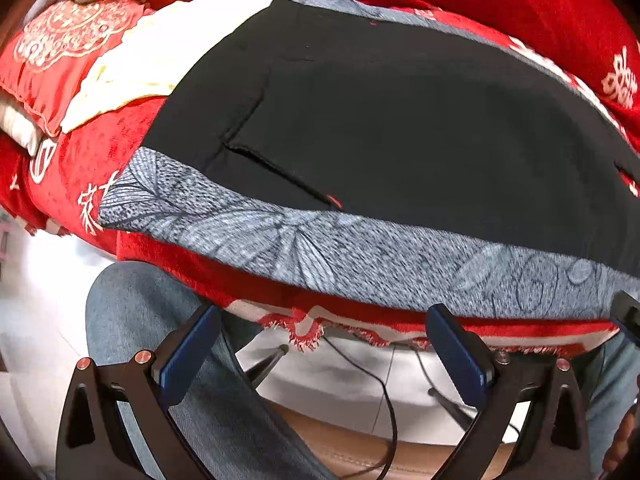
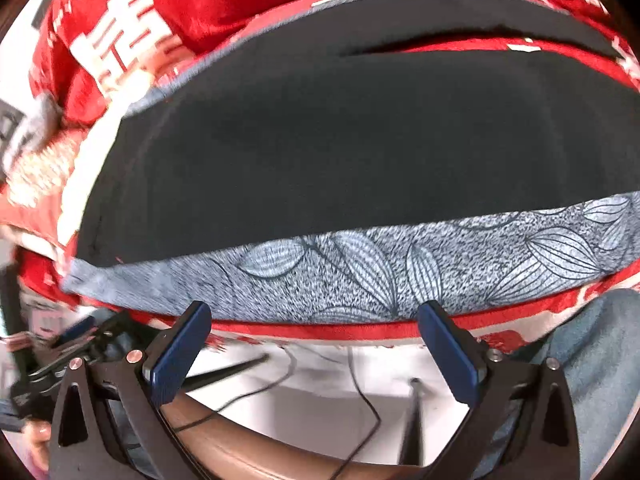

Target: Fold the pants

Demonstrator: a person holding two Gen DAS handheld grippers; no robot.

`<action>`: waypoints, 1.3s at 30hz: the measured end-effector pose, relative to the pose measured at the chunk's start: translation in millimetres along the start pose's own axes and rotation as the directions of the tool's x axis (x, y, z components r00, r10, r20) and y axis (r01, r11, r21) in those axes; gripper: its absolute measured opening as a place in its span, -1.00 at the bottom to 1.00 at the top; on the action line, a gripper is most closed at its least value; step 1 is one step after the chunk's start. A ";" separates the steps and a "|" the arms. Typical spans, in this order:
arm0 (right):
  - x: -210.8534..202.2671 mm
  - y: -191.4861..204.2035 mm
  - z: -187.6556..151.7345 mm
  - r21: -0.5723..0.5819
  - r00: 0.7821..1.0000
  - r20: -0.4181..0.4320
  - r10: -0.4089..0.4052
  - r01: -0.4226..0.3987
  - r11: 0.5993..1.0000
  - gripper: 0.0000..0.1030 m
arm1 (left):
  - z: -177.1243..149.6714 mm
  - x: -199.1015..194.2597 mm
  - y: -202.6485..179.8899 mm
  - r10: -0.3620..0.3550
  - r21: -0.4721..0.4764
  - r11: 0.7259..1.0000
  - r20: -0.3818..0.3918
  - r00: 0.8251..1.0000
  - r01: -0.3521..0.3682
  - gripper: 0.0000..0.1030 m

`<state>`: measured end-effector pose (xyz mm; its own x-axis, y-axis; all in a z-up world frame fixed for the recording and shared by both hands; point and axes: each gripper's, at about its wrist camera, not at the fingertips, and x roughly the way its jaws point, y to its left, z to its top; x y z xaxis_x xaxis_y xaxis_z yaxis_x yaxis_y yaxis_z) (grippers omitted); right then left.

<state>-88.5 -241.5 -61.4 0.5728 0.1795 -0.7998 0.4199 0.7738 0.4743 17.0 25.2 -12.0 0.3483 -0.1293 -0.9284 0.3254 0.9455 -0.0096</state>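
Note:
Black pants (image 1: 400, 128) lie flat on a red blanket (image 1: 80, 168), with a grey leaf-print waistband (image 1: 320, 248) along the near edge and a slit pocket at the left. The same pants (image 2: 340, 152) and waistband (image 2: 380, 272) fill the right wrist view. My left gripper (image 1: 324, 320) is open and empty, just short of the waistband edge. My right gripper (image 2: 316, 316) is open and empty, at the waistband's near edge. The left gripper's body (image 2: 68, 344) shows at the far left of the right wrist view.
The red blanket (image 2: 180, 12) with white characters covers the surface. A red embroidered pillow (image 1: 68, 48) and a cream cloth (image 1: 160, 52) lie at the far left. Below the edge are my jeans-clad legs (image 1: 168, 340), cables (image 1: 380, 392), tripod legs and white floor.

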 end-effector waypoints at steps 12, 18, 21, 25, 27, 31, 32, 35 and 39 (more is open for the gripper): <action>28.9 -56.4 -29.1 0.275 0.921 -0.062 0.385 -0.355 0.894 0.12 | 12.3 23.9 51.4 -0.266 -0.143 0.953 0.038 0.963 0.269 0.99; 35.9 -71.9 -32.5 0.309 0.893 0.051 0.448 -0.441 0.843 0.11 | 16.5 40.2 57.5 -0.358 -0.226 0.906 0.042 0.933 0.358 0.99; 35.7 -79.3 -34.8 0.324 0.880 0.084 0.468 -0.469 0.822 0.12 | 22.1 43.8 60.0 -0.373 -0.241 0.895 0.055 0.926 0.375 0.92; 42.3 -92.2 -39.9 0.379 0.852 0.103 0.514 -0.511 0.772 0.08 | 26.3 52.0 62.3 -0.414 -0.272 0.873 0.028 0.910 0.405 0.55; 42.8 -92.0 -42.3 0.417 0.842 0.107 0.528 -0.520 0.745 0.08 | 27.4 54.2 65.3 -0.443 -0.275 0.857 0.037 0.896 0.436 0.10; 26.0 -90.1 -38.0 0.363 0.865 0.147 0.480 -0.499 0.787 -0.90 | 31.8 34.4 58.9 -0.437 -0.218 0.871 0.071 0.897 0.441 -0.44; 16.5 -86.6 -34.6 0.335 0.860 0.166 0.482 -0.509 0.793 -0.90 | 34.1 25.7 58.6 -0.429 -0.202 0.876 0.087 0.899 0.438 -0.44; -7.4 -72.9 -21.1 0.233 0.871 0.188 0.453 -0.488 0.841 -0.91 | 43.9 2.5 59.5 -0.423 -0.174 0.881 0.127 0.897 0.440 -0.44; -42.4 -50.2 15.5 0.116 0.871 0.213 0.443 -0.473 0.874 -0.91 | 80.0 -28.3 58.1 -0.433 -0.133 0.880 0.173 0.885 0.457 -0.44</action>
<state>-123.0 -297.4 -45.6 0.8350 0.3692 -0.4079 0.1775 0.5210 0.8349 96.3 59.9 43.4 0.3194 -0.5755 -0.7529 0.3280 0.8125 -0.4819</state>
